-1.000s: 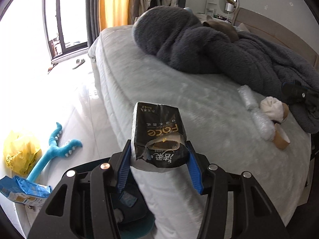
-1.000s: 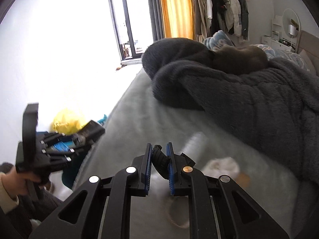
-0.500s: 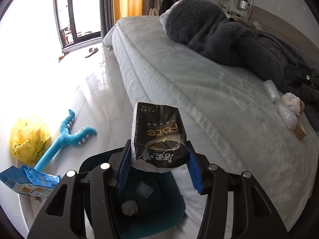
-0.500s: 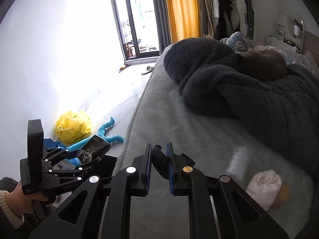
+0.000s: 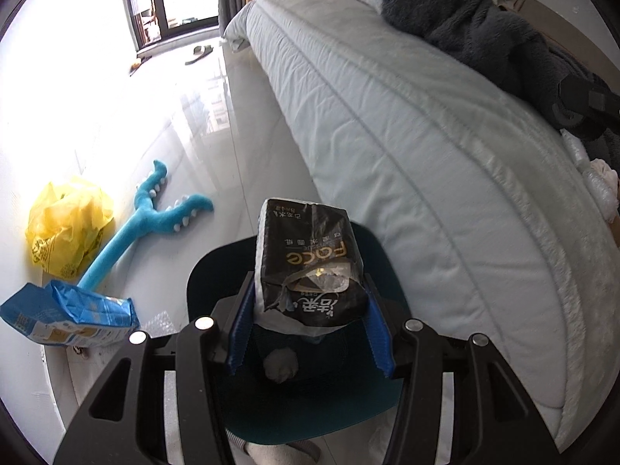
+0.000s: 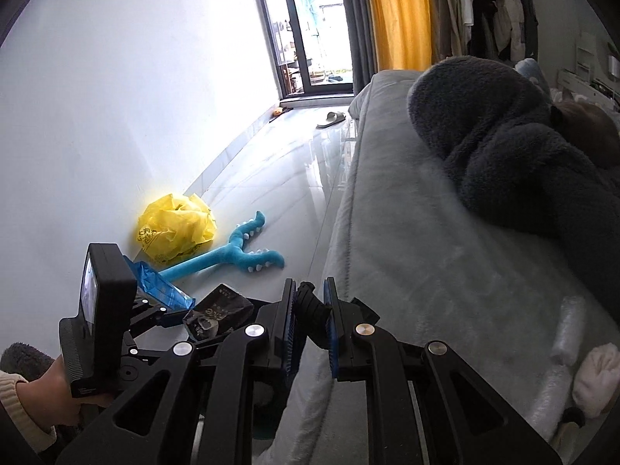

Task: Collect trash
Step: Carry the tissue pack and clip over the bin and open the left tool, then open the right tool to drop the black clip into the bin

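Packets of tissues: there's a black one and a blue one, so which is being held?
The black packet, pinched by the left gripper above the bin; the blue packet lies on the floor.

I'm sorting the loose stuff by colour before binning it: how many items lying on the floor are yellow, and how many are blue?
Yellow: 1, the crumpled yellow plastic bag by the wall.
Blue: 2, the forked blue plush toy and the flattened blue plastic packet.
Total: 3 on the floor.
Not counted: the black tissue pack held in the left gripper.
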Demonstrator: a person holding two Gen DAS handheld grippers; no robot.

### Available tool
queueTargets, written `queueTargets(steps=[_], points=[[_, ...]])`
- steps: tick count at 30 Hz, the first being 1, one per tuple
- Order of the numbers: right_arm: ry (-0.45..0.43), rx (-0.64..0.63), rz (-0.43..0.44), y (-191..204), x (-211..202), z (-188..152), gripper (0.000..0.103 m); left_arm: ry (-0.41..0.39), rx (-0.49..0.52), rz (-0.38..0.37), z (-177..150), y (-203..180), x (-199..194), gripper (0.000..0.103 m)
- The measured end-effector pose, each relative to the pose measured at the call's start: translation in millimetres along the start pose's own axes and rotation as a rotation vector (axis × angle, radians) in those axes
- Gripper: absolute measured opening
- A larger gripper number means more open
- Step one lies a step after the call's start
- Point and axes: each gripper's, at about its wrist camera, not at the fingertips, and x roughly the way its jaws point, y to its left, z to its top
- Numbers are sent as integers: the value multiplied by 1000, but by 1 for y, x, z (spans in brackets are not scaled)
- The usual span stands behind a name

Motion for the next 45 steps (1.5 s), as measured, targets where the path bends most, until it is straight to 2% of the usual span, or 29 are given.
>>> queueTargets(steps=[15,17,19,24,30,37,45], points=[[113,-45,106,52,61,-5,15,209,-64,-24,-31,44,26,56],[132,-57,115,59,70,-5,15,221,-75,-26,-33,48,28,58],[146,-66,119,64,75,-6,15,221,-78,-25,-36,54,27,66],[194,-79,125,75,98,-11,15,198,-92,-28,-39,67,19,77],[263,-78,119,82,127,-23,15,144,-111,-36,-37,80,3,80],[347,-94,100,90,159,-42,15,52,-142,-36,-30,93,-17,81],[412,-105,101,98,182,-56,16,-105,-164,-39,-16,99,-52,79]])
